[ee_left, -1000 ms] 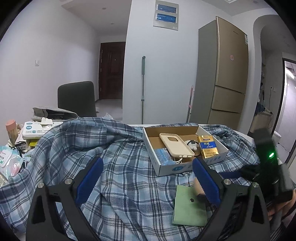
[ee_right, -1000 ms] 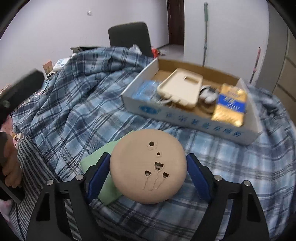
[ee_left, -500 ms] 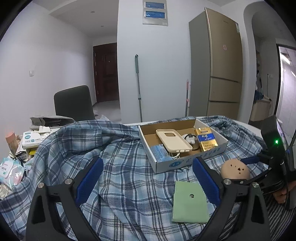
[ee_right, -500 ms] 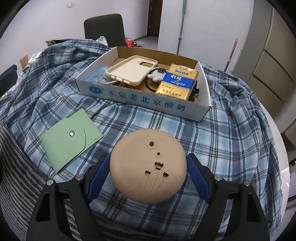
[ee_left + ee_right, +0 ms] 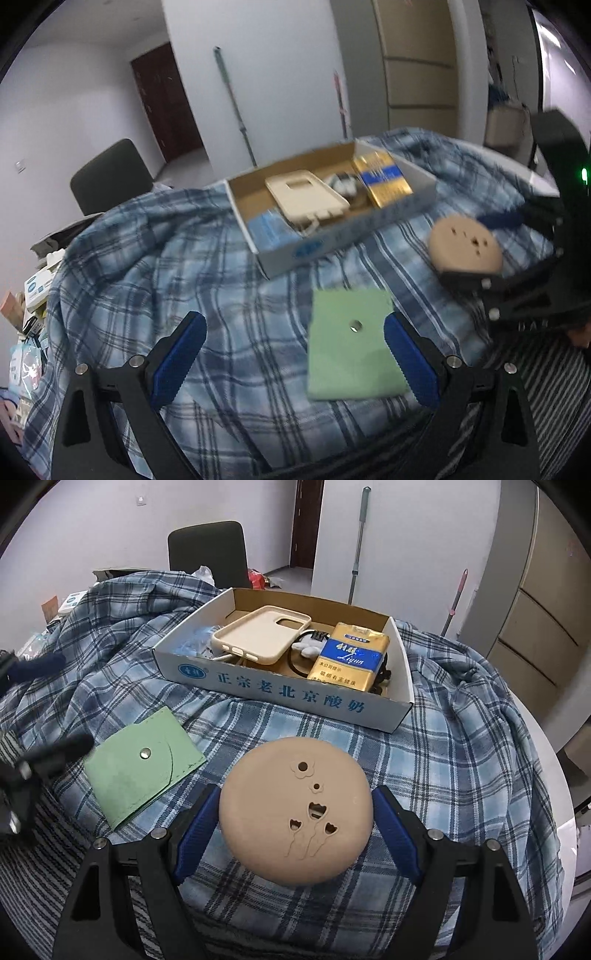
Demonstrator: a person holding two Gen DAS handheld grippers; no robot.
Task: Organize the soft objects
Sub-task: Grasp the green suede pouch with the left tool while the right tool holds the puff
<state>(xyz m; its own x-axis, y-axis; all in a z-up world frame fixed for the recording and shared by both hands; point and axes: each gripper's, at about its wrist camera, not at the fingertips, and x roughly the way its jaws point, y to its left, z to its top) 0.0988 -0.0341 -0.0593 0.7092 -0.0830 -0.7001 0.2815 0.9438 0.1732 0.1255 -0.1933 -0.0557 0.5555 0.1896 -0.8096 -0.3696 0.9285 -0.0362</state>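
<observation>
A: Largest item first?

B: Blue-and-white plaid flannel cloth point(image 5: 424, 746), rumpled, draped over the whole work surface. Every other item sits on it.

A: Next?

B: Shallow white cardboard box with blue printed characters point(image 5: 280, 698) on the far half of the cloth. Contents: cream silicone phone case point(image 5: 258, 635) lying tilted over other items; gold-and-blue cigarette pack point(image 5: 349, 657) to its right; a small white object with black cord between the two, not identifiable. Pale blue packet at the box's left end, blurred in the left wrist view.

A: The soft objects?

B: Two. Tan round soft case with flower-shaped cutouts point(image 5: 295, 816), in front of the box, nearer the right side. Flat green felt pouch with a metal snap point(image 5: 142, 768), on the cloth to the left of the tan case, apart from it.

A: Tongs?

B: Right gripper point(image 5: 295, 830): blue pads pressed against both sides of the tan case, clamped on it. Cannot tell whether the case's underside touches the cloth. Left gripper point(image 5: 295, 354): jaws spread wide, holding nothing. The green pouch point(image 5: 351, 343) lies in the gap, close against the right-hand pad point(image 5: 410, 362); contact there uncertain, motion blur.

A: Background?

B: Dark office chair point(image 5: 207, 550) behind the cloth; mop handle point(image 5: 358, 542) against the white wall.
</observation>
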